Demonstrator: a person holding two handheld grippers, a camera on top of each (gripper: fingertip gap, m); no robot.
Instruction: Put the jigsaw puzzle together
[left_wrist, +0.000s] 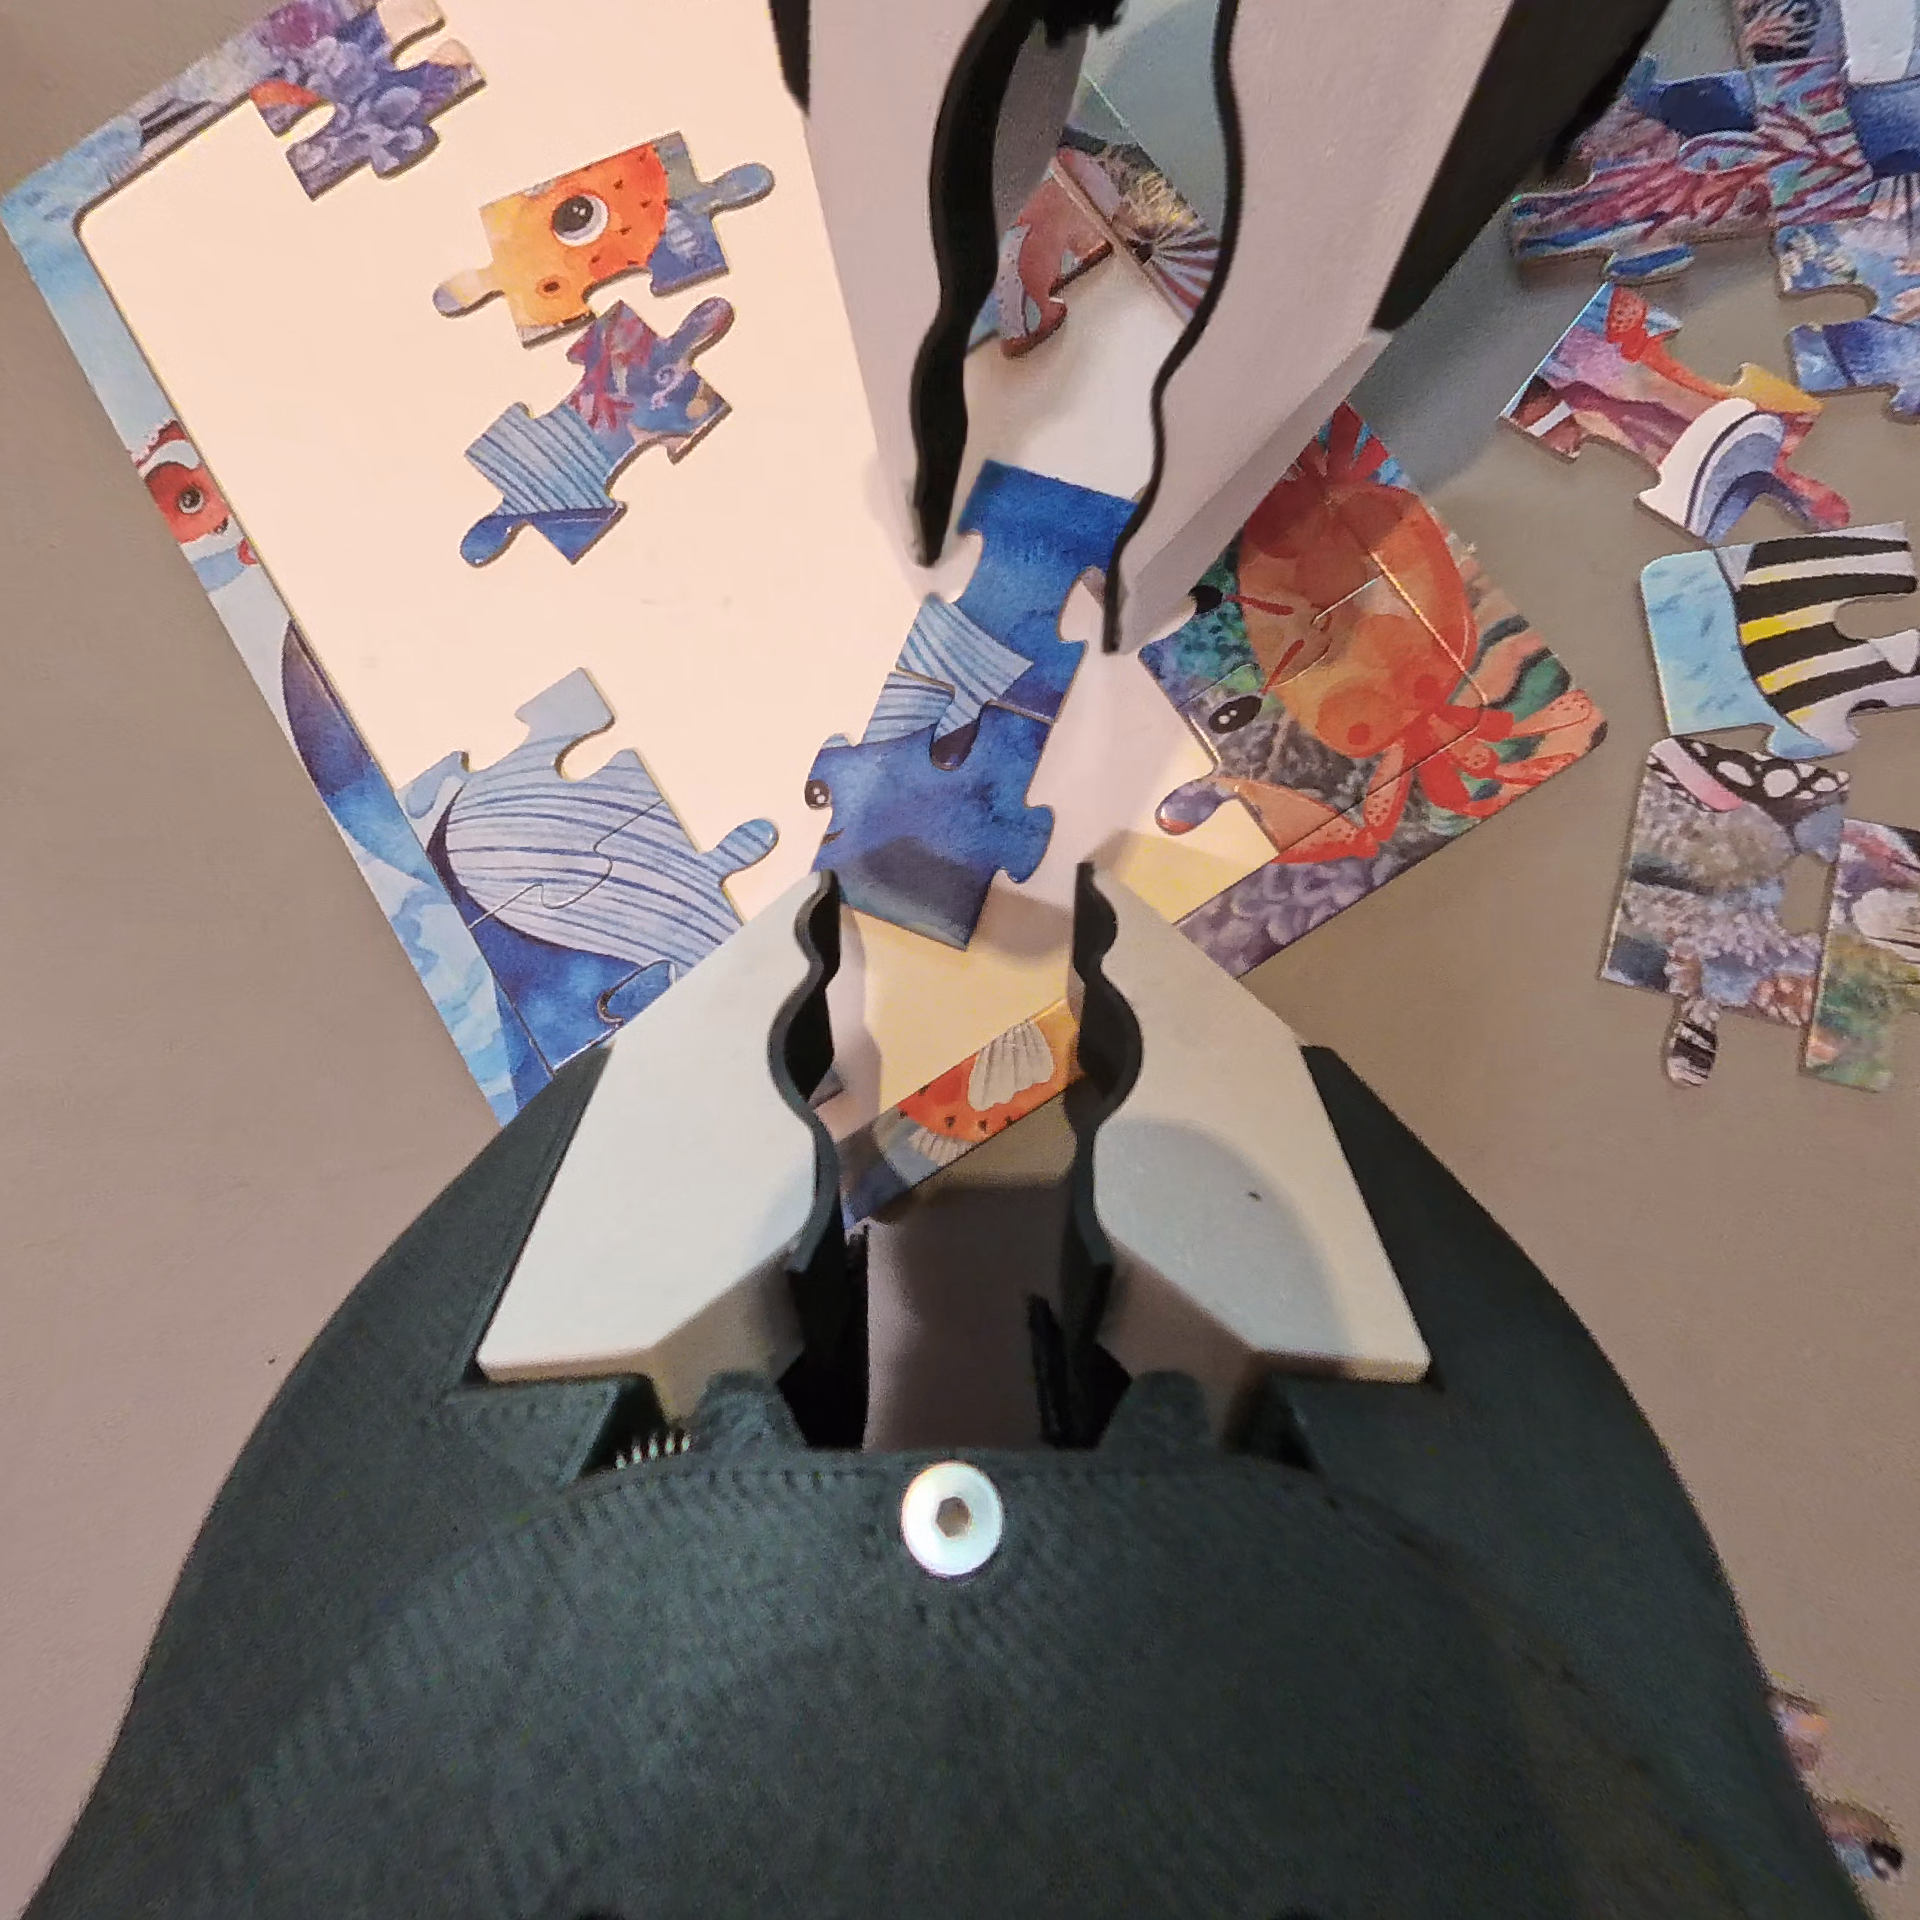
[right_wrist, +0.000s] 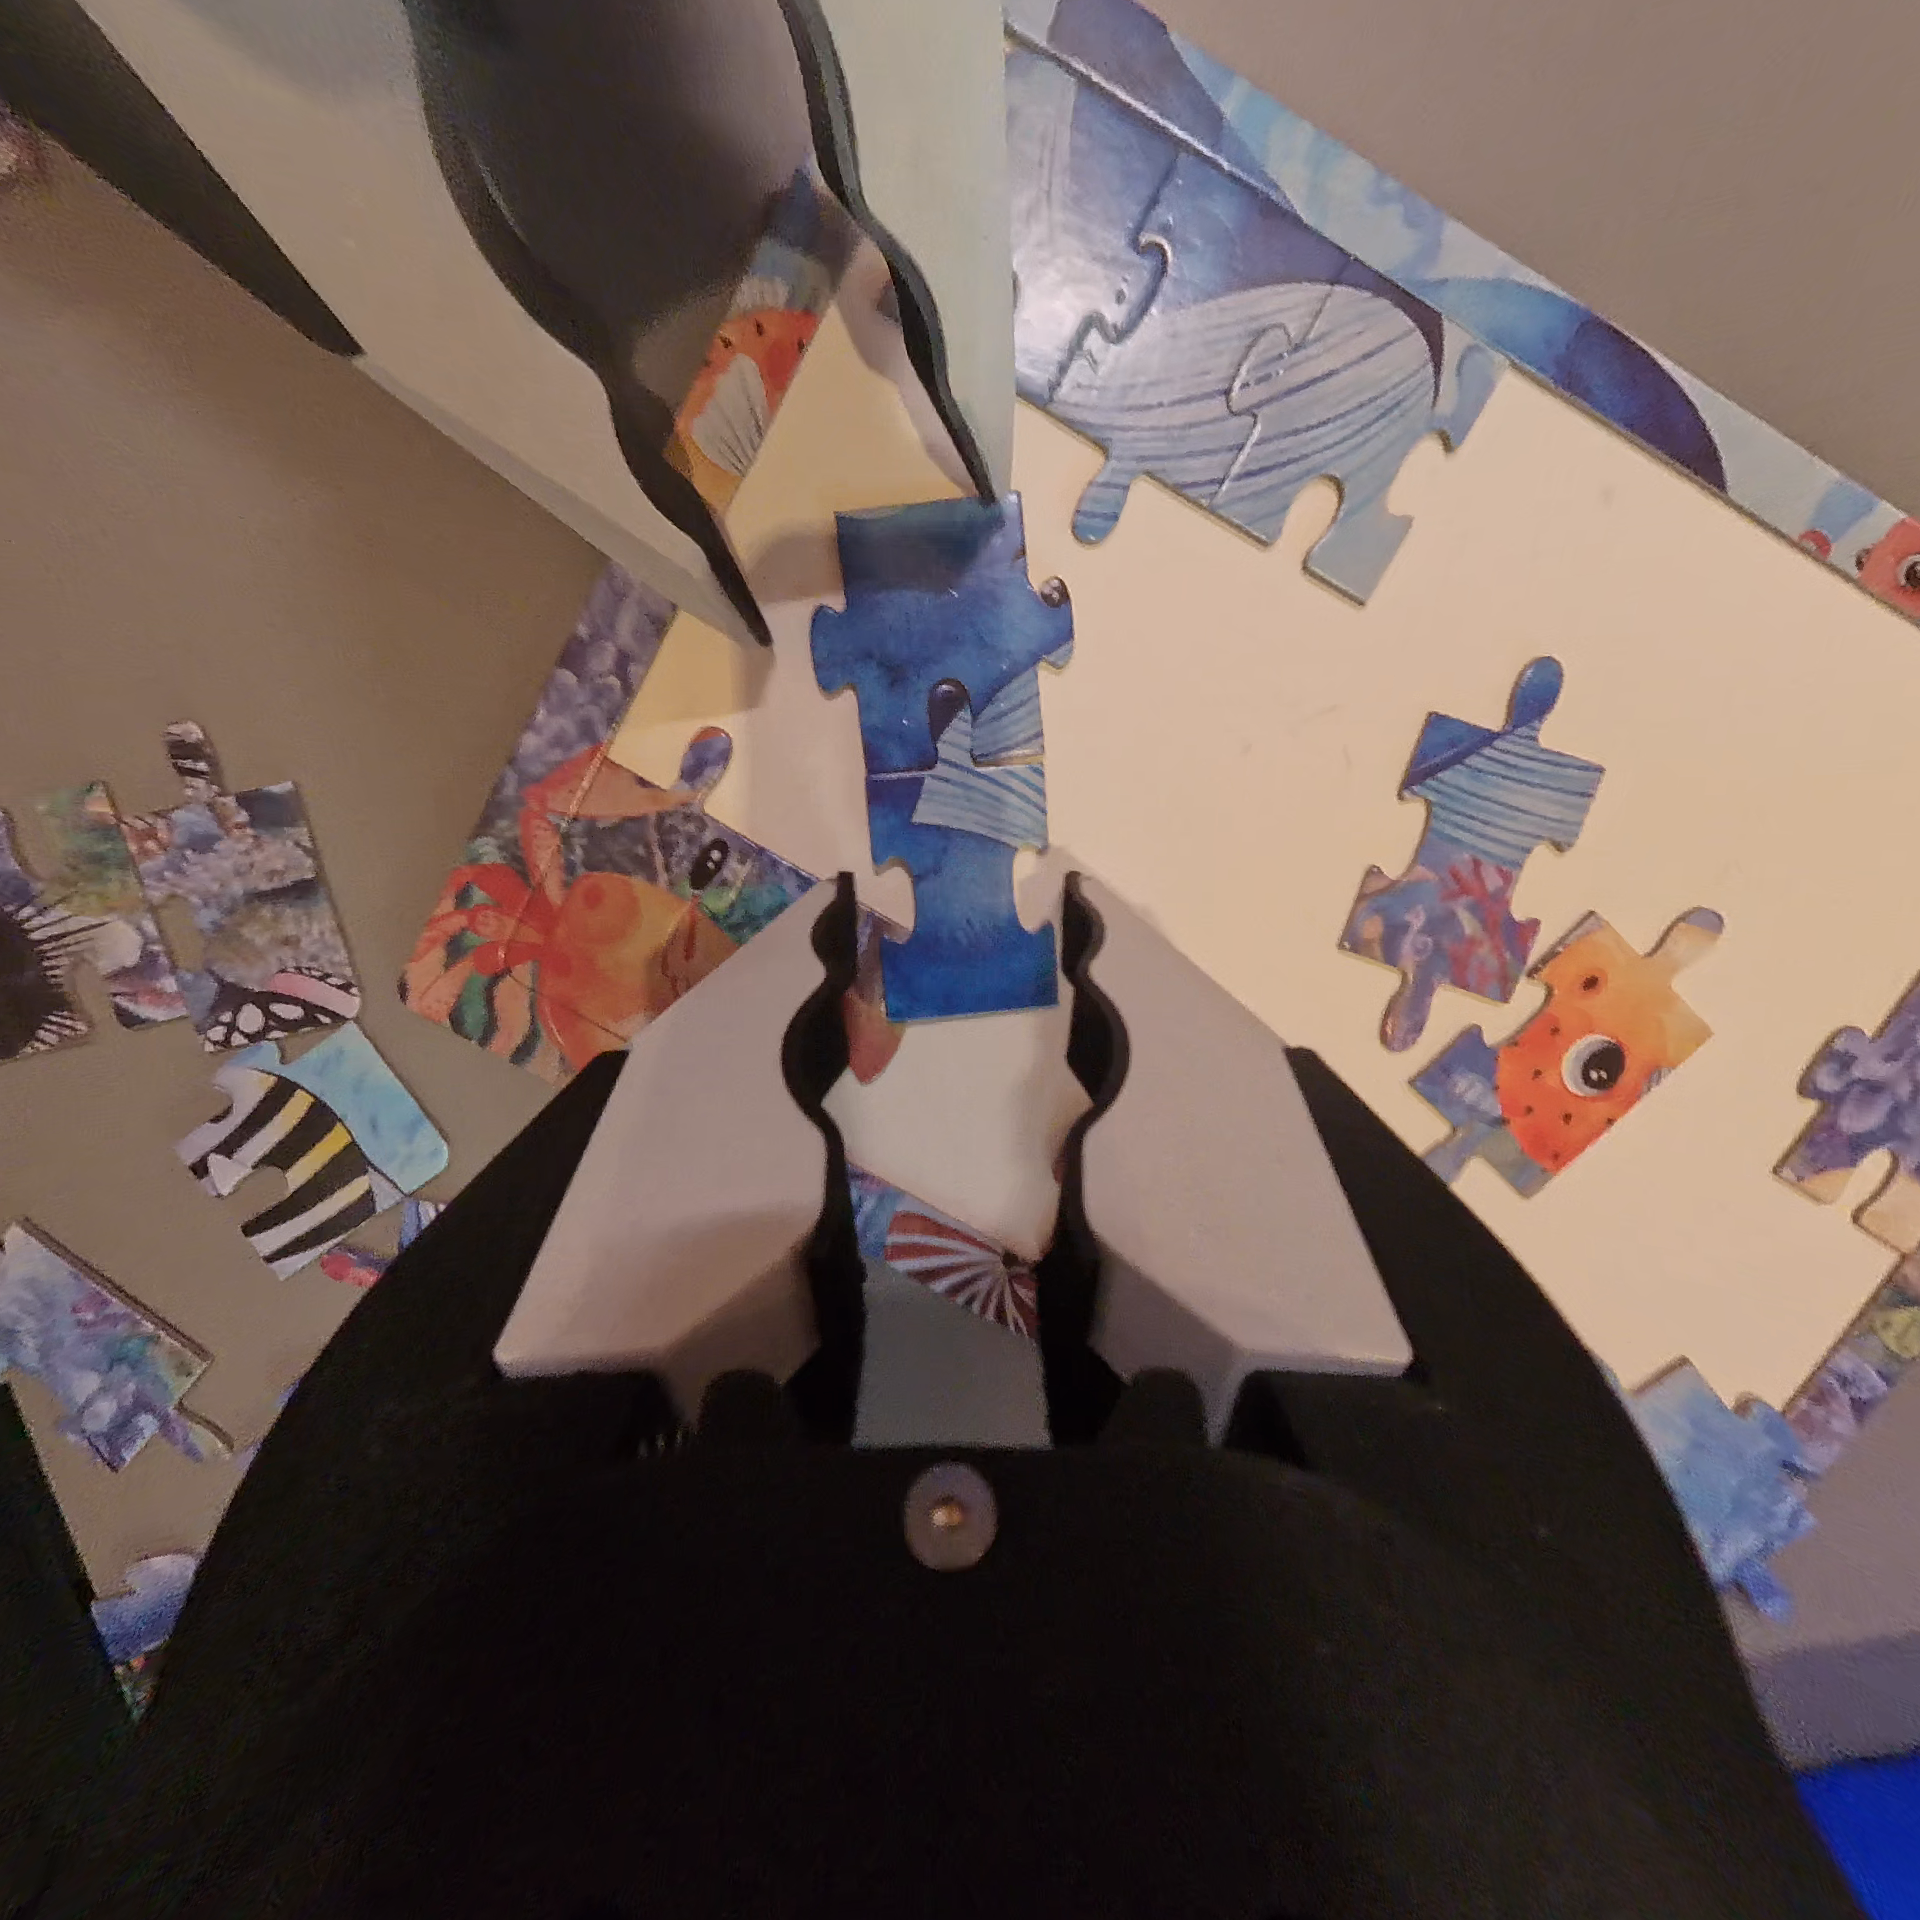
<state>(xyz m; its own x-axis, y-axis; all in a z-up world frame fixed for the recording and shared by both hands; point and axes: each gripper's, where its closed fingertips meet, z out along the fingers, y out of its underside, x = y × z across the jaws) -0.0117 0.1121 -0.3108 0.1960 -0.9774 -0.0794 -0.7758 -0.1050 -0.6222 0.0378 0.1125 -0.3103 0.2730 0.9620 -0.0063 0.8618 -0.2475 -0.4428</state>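
Note:
A short strip of joined blue whale pieces lies on the cream floor of the puzzle tray; it also shows in the right wrist view. My left gripper is open, its tips just at the strip's near end. My right gripper is open, its fingers on either side of the strip's other end. Each gripper shows in the other's view, the right one and the left one. A fitted whale section sits at the tray's edge. A crab block fills a corner.
An orange pufferfish piece and a blue coral piece lie loose in the tray. Several loose pieces lie on the grey table beside it, among them a striped fish piece and a spotted one. About 6 centimeters separates my left fingertips from my right. The right tips stand about 5 centimeters off the crab block.

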